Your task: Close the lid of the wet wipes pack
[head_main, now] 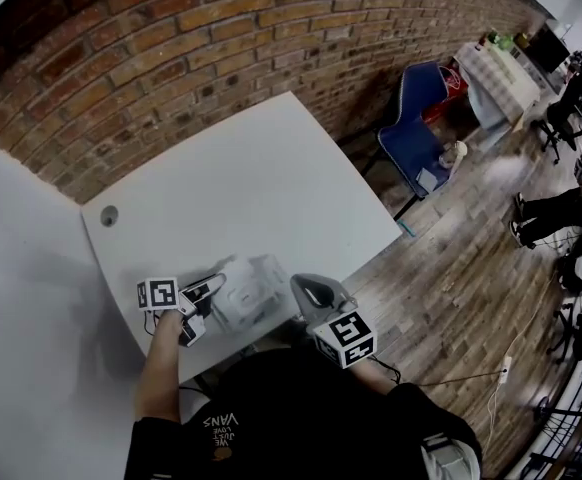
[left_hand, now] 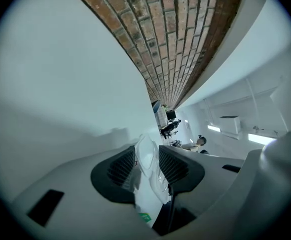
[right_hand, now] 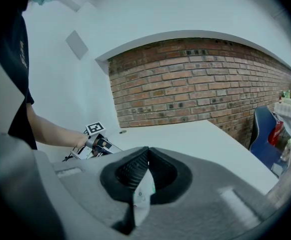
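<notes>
Holding the wet wipes pack [head_main: 249, 293] by both ends at the near edge of the white worktop [head_main: 261, 183], right in front of the person's torso. Pinching the pack's left end with the left gripper [head_main: 209, 304] and its right end with the right gripper [head_main: 299, 290].

Left gripper view: clamping on a glossy white moulded plastic piece of the pack [left_hand: 148, 171], standing edge-on between the ribbed black pads [left_hand: 120, 168]. Possibly the lid, but not telling from here whether it is open or shut. Showing a bit of green print lower down between the jaws. Looking out past the jaws over bare worktop to the brick wall [left_hand: 175, 39].

Right gripper view: jaws pressed together on a thin flap of pack film [right_hand: 143, 196], with the flap hanging below the pads. Also picking up the left gripper [right_hand: 99, 145] ahead and to the left of these jaws, along with its marker cube [right_hand: 95, 129] and a bare forearm [right_hand: 50, 131]; the left gripper view shows none of that. Showing a blue chair [right_hand: 263, 129] far right, past the worktop corner.

Head view: only one showing the whole pack spanning the two grippers. Not resolving the lid at this size. Not telling whether the pack is resting on the worktop or lifted just off it.
</notes>
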A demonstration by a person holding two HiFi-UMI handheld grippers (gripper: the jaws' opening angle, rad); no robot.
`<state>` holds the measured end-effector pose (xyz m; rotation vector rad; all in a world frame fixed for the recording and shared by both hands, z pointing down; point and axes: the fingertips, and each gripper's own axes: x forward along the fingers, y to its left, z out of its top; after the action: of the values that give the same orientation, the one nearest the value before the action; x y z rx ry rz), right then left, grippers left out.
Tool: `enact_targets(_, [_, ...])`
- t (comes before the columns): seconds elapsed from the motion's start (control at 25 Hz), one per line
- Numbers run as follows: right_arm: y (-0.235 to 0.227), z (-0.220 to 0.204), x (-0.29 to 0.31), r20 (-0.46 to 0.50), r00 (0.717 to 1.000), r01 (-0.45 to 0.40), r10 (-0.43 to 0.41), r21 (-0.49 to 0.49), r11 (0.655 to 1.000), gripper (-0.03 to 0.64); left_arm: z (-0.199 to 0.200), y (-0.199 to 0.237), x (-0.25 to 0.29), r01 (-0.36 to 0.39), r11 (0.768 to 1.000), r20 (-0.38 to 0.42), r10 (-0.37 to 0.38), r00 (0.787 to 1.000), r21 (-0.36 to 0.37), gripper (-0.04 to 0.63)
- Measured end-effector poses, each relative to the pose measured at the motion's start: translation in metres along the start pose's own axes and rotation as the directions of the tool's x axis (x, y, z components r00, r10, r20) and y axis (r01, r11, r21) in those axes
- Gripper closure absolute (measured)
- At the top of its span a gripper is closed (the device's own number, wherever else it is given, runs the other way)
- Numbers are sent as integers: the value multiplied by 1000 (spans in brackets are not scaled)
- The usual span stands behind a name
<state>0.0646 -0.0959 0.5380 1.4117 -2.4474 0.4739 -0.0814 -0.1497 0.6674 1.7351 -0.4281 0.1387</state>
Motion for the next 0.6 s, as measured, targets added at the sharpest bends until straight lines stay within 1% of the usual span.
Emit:
enact_targets(0.16, [-1,-2,-3,6,1000,4,-4,-4,1000,620,1,-8,-1,12,1000,17,-12,1000,23,434])
enact_targets(0.32, [0,-1,-7,13,1000,8,-8,-4,1000,620,3,-16,-4,10,998,32,-12,999,69,437])
enact_targets(0.4, [1,-1,-8,16,1000,7,-7,-3,1000,620,5,-24,-5,33,995,48,-37,998,91,437])
enact_targets(0.6, [10,1,-10,21,1000,-7,7,-6,1000,620,4,-39,-10,67,993,71,-74,995,97,443])
